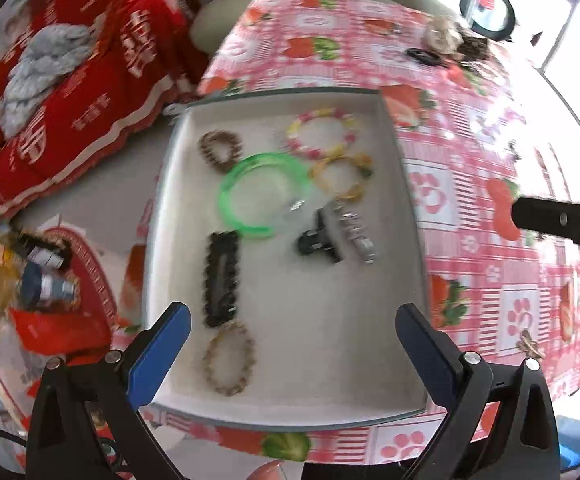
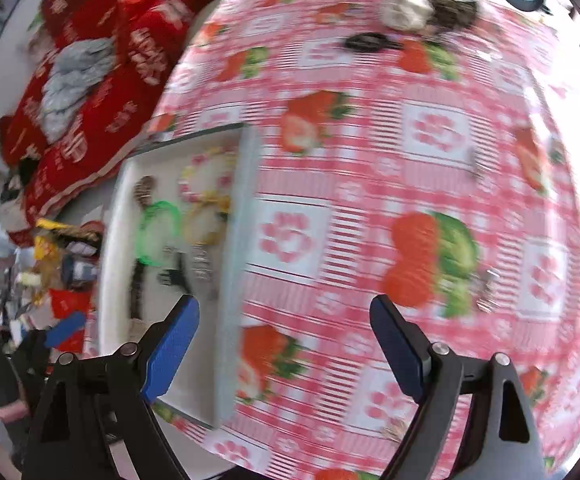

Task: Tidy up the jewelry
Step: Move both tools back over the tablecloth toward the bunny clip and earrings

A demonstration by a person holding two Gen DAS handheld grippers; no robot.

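Pink strawberry-print cloth (image 1: pixel 469 152) covers the table, with red cushions (image 1: pixel 90 80) behind at the left.

On the cloth sits your white tray (image 1: pixel 309 340), holding the jewelry. A green bangle (image 1: pixel 262 196) lies mid-tray, a brown beaded ring (image 1: pixel 220 148) is just beside it up-left, and a pink-yellow bracelet (image 1: pixel 321 132) and an amber one (image 1: pixel 341 178) sit to its right. A black hair clip (image 1: pixel 222 276) lies below the bangle, a second beaded bracelet (image 1: pixel 230 360) nearest you, and a black claw clip (image 1: pixel 317 240) next to a silver clip (image 1: pixel 357 236).

Your left gripper (image 1: pixel 290 344) hovers over the tray's near end, jaws spread wide, nothing between them, pointing down at the tray floor.

Your right gripper (image 2: pixel 286 344) is wide too and empty, hanging over the tray's right rim (image 2: pixel 238 260) and the bare cloth beside it; view blurred. In the left view its black body enters from the right edge, clear of the tray.

Loose dark pieces (image 1: pixel 425 56) lie at the far table end, well apart from the tray.
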